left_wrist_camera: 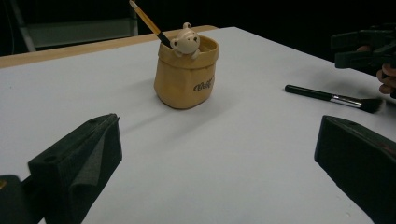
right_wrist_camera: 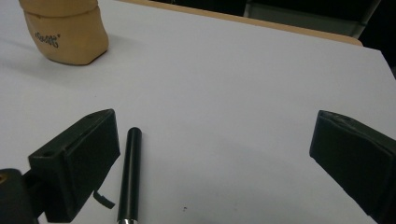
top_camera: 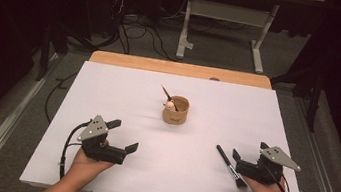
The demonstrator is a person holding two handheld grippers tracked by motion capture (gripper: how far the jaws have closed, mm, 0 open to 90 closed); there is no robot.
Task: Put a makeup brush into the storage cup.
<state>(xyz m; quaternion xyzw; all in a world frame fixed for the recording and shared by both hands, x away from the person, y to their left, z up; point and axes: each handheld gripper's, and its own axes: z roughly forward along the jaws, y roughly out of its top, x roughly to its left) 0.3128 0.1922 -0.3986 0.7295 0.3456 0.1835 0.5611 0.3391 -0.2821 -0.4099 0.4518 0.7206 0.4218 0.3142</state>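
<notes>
A tan pouch-shaped pot [top_camera: 175,111] [left_wrist_camera: 186,77] [right_wrist_camera: 65,35] stands mid-table, with a small cream bear figure [left_wrist_camera: 186,41] at its rim and a thin brush [left_wrist_camera: 147,21] leaning out of it. A black makeup brush [top_camera: 228,165] [left_wrist_camera: 327,97] lies flat on the white sheet at the right. My right gripper [top_camera: 249,151] [right_wrist_camera: 212,158] is open around its handle [right_wrist_camera: 130,172], which lies just inside the left jaw, not gripped. My left gripper [top_camera: 123,135] [left_wrist_camera: 215,158] rests open at the front left, empty, pointing toward the pot.
The white sheet [top_camera: 124,89] covers most of a wooden table, whose bare edge [top_camera: 162,66] shows at the back. Past the table are dark floor, cables [top_camera: 137,31] and a white desk frame [top_camera: 225,18]. Both hands rest near the front edge.
</notes>
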